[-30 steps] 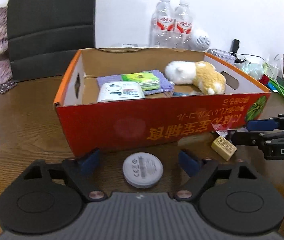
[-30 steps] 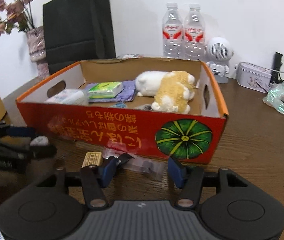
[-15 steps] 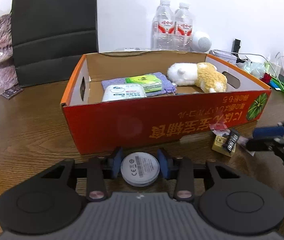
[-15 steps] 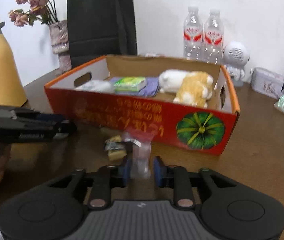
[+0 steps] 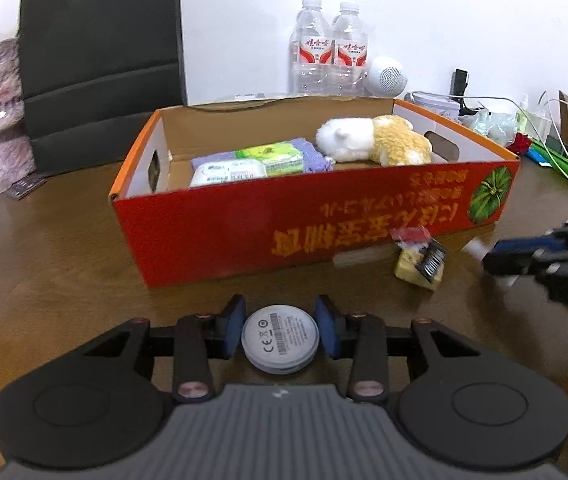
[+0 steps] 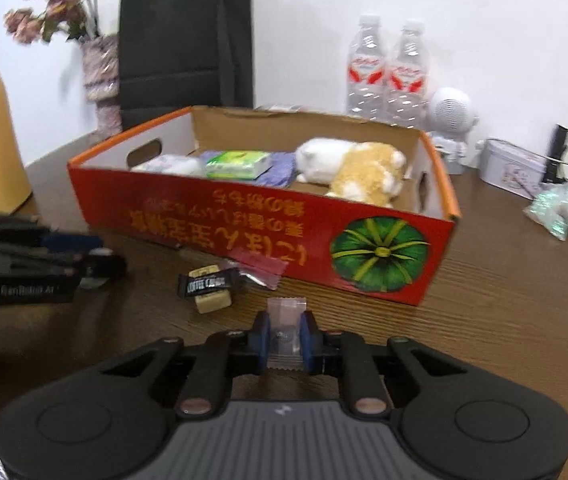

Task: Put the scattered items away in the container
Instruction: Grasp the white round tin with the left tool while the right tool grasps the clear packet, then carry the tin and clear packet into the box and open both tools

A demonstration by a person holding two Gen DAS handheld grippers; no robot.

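Both hand-held grippers have pulled back and up from the red box (image 5: pixel 324 224) since half a second ago, each keeping its catch. Left hand-held gripper (image 5: pixel 279 330) pinches the white disc (image 5: pixel 279 338) between its blue pads, above the worktop (image 5: pixel 63 248), near the box's long front wall. Right hand-held gripper (image 6: pixel 285 338) is pressed together on a clear sachet (image 6: pixel 285 332), near the box's pumpkin corner.

Between the two, on the worktop just in front of the box, lie a tan block (image 6: pixel 212 300) with a black candy (image 6: pixel 209 283) on it and a reddish wrapper (image 6: pixel 261 266) touching the box wall. Inside the box: plush toy (image 5: pixel 376 144) at the right, green pack (image 5: pixel 271 156) and white pack (image 5: pixel 227 172) on a purple cloth at the left.

Far side is crowded: two bottles (image 5: pixel 330 50), a white speaker (image 5: pixel 388 76), a black bag (image 5: pixel 99 52), a vase (image 6: pixel 101 76). Cables and clutter sit far right. Open wood lies left of the box and along the near edge.
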